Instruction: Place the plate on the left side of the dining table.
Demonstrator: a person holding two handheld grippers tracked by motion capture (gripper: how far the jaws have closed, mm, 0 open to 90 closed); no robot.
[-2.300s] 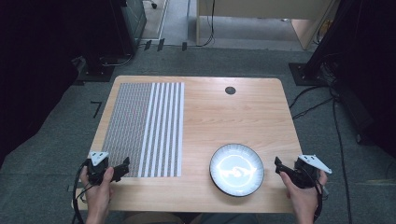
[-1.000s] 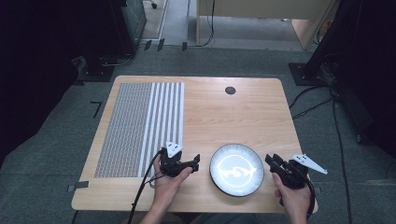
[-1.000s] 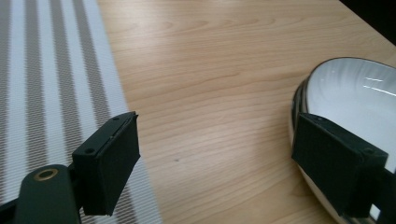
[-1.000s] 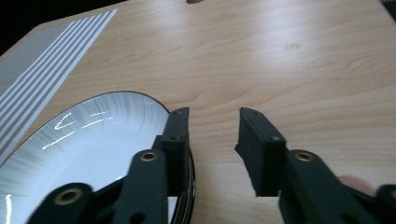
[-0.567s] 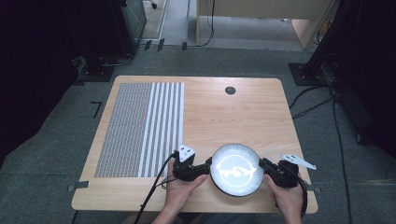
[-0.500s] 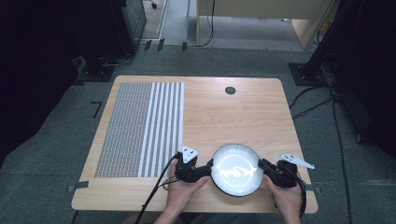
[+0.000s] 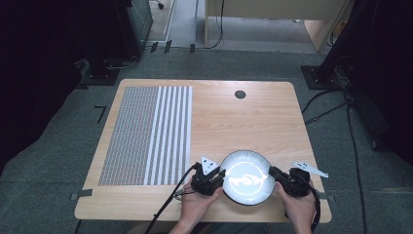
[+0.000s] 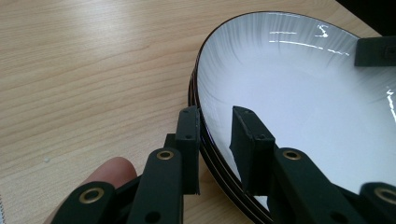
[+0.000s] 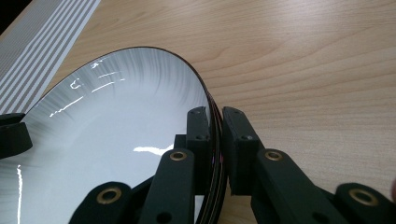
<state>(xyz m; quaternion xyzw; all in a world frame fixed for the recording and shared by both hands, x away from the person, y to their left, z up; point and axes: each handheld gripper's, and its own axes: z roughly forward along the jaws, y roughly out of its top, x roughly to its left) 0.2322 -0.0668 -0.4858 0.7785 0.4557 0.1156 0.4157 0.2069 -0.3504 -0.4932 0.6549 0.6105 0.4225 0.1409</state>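
Glossy white bowl point(image 7: 247, 176) at tabletop point(image 7: 253, 122) 6 o'clock edge. Right tool point(image 9: 215, 126) clenched on rim at 3 o'clock. Left tool point(image 8: 215, 140) straddling rim at 9 o'clock, gap visible, not yet closed. Risk, judged: uneven hold, slick rim slipping, bowl tipping if lifted.

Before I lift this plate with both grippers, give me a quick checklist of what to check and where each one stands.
1. Right gripper closed on the plate rim: ok, its jaws sit tight on either side of the edge.
2. Left gripper closed on the rim: not ok, its jaws straddle the edge but a gap shows on the inner side.
3. Grippers on opposite sides of the plate: ok in the high view.
4. Plate empty: ok, nothing on its white face.
5. Plate well inside the table edge: ok, though it sits close to the near edge.
6. Grip firm enough to hold the weight: cannot tell.
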